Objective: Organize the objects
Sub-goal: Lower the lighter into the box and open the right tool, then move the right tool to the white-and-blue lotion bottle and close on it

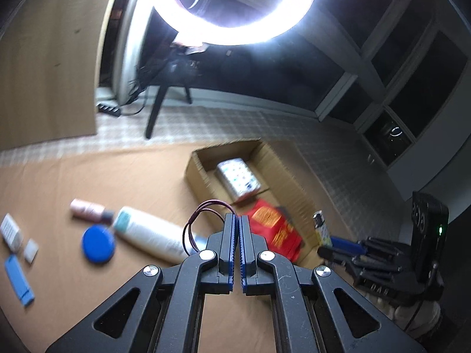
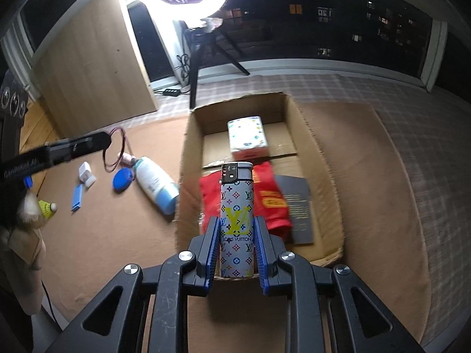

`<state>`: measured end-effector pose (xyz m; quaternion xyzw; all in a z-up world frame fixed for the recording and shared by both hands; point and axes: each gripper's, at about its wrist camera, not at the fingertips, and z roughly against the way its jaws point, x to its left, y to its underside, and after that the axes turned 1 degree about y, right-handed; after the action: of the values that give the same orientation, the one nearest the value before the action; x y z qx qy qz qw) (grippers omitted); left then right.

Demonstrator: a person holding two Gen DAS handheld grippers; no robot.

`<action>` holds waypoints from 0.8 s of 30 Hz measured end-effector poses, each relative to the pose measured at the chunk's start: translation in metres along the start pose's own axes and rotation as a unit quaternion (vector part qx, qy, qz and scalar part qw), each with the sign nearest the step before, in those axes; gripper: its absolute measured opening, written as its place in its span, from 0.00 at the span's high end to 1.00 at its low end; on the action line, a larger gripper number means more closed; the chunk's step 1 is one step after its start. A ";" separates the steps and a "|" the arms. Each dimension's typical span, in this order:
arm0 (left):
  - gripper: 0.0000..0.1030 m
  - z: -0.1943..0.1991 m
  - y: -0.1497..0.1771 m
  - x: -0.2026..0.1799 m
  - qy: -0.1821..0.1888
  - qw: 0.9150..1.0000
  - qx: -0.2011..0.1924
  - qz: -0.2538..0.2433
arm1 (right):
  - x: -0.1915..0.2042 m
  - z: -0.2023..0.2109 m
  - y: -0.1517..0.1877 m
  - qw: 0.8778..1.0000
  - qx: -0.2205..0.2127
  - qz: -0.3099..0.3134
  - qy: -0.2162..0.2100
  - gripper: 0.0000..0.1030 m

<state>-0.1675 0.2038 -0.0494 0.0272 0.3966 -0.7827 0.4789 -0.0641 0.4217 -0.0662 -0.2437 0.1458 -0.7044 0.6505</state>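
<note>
Lighter, patterned face rightward only

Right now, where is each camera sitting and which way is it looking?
Left wrist: sits on the left gripper, looking down along its shut fingers, which pinch a hair tie; beyond lie the mat's bottles and the cardboard box. The right gripper shows at the side.
Right wrist: sits on the right gripper, looking down along fingers clamped on a lighter over the cardboard box; the left gripper shows at left.
Both share the cardboard box, white bottle, blue disc and ring light.
</note>
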 end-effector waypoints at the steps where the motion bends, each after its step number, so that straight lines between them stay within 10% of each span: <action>1: 0.98 -0.007 -0.004 -0.004 0.000 1.000 0.000 -0.002 | -0.004 -0.002 -0.001 1.000 0.001 -0.001 0.002 0.80; 11: 0.95 -0.057 -0.025 -0.037 0.002 1.000 0.010 -0.012 | -0.017 -0.008 -0.006 1.000 0.003 0.003 0.003 0.70; 12: 0.88 -0.059 -0.026 -0.038 0.005 1.000 0.014 -0.011 | -0.017 -0.008 -0.007 1.000 0.004 0.005 0.004 0.64; 14: 0.39 -0.063 -0.028 -0.041 0.002 1.000 0.014 -0.007 | -0.017 -0.005 -0.006 1.000 -0.003 0.007 0.007 0.48; 24: 0.38 -0.049 -0.020 -0.020 -0.021 1.000 0.009 -0.002 | -0.011 -0.009 -0.006 1.000 0.003 -0.007 -0.010 0.48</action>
<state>-0.1888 0.2545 -0.0621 0.0145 0.3797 -0.7877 0.4849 -0.0735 0.4321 -0.0724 -0.2493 0.1355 -0.7071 0.6477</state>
